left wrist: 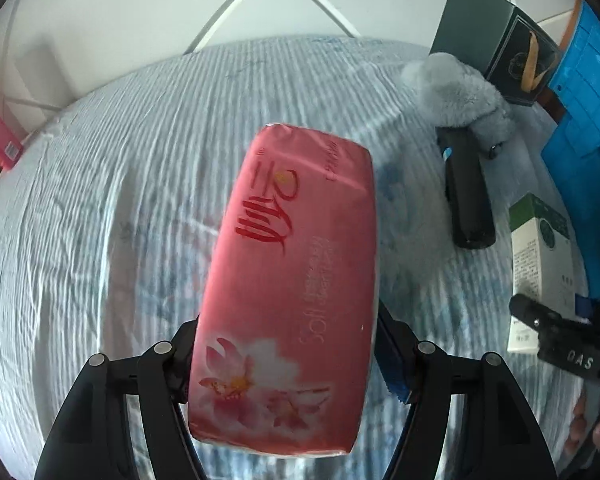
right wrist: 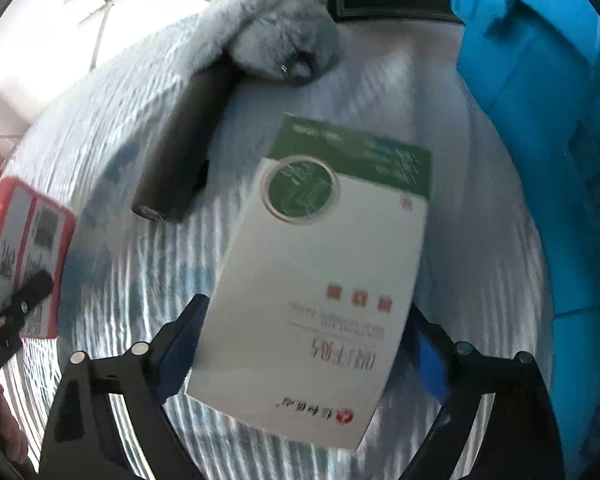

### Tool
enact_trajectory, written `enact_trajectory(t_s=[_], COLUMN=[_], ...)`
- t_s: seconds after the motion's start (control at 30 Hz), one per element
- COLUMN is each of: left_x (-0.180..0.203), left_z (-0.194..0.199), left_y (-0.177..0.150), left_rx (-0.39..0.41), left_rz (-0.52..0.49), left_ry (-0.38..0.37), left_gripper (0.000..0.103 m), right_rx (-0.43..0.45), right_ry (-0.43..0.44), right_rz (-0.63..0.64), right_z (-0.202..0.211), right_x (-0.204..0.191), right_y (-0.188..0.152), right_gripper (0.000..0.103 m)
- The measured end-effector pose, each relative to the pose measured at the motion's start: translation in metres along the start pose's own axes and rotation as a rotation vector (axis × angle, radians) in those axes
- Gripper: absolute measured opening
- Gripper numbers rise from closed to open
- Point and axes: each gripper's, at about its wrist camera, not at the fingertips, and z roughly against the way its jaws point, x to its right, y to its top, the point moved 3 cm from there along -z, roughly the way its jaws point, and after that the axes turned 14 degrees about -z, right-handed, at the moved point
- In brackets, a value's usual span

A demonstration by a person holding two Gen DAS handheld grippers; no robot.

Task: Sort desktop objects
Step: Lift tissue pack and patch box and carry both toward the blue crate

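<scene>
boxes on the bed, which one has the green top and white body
The box between the right gripper's fingers; the box leaning by the blue crate is dark all over.

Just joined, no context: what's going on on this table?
A person works two handheld grippers over a striped cloth. The left gripper is shut on a pink tissue pack. The right gripper straddles a white-and-green box; grip unclear. A black tube under a grey plush and a blue crate sit nearby.

Pink tissue pack between jaws
</scene>
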Motion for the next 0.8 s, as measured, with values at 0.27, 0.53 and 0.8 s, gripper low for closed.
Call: enact_trajectory(t_s=[0.27, 0.53, 0.8], left_x=[0.01, 0.017, 0.021], left_z=[0.003, 0.007, 0.014], left_y=[-0.007, -0.008, -0.016], left_rx=[0.004, 0.008, 0.011], left_rz=[0.029, 0.036, 0.043], left_ry=[-0.01, 0.032, 0.024], left_gripper=[0.059, 0.061, 0.058], right_rx=[0.021, 0.015, 0.012], right_ry=[-0.036, -0.036, 0.006], right_rz=[0.062, 0.1, 0.109], right_z=[0.002, 0.004, 0.012], right_x=[-0.017, -0.027, -0.033], right_y=[-0.01, -0.019, -0.028], right_gripper=[0.086, 0.087, 0.084])
